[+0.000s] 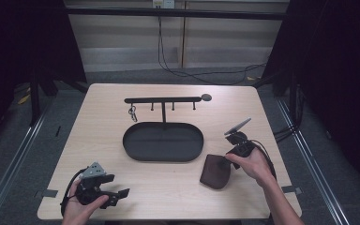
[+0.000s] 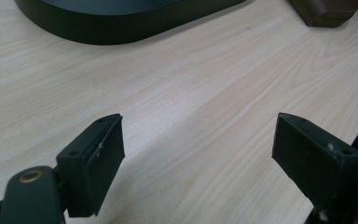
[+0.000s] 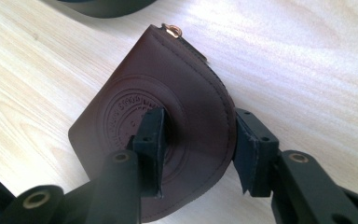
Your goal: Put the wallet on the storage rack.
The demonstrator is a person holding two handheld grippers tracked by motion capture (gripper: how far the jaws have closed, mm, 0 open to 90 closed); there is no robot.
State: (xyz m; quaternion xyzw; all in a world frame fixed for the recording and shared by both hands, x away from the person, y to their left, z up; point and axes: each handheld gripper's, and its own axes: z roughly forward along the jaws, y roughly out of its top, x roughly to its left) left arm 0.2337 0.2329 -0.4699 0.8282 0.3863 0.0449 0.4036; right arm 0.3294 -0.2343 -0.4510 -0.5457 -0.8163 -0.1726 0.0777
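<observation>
A brown leather pouch (image 1: 215,171) with an embossed round seal and a zip lies flat on the wooden table, right of the black oval tray (image 1: 127,140). In the right gripper view the pouch (image 3: 186,93) sits between the jaws of my right gripper (image 3: 198,140). One pad presses on the seal and the other meets the curved edge. In the high view my right gripper (image 1: 224,163) reaches the pouch from the right. My left gripper (image 1: 119,194) rests at the front left, open, with bare table between its jaws (image 2: 198,149).
From the tray rises a black stand whose bar (image 1: 164,100) carries several hooks, and a key ring (image 1: 132,112) hangs on the leftmost one. The left gripper view has the tray's wall (image 2: 121,28) ahead and the pouch's corner (image 2: 326,9) at top right. Cables lie on the floor beyond.
</observation>
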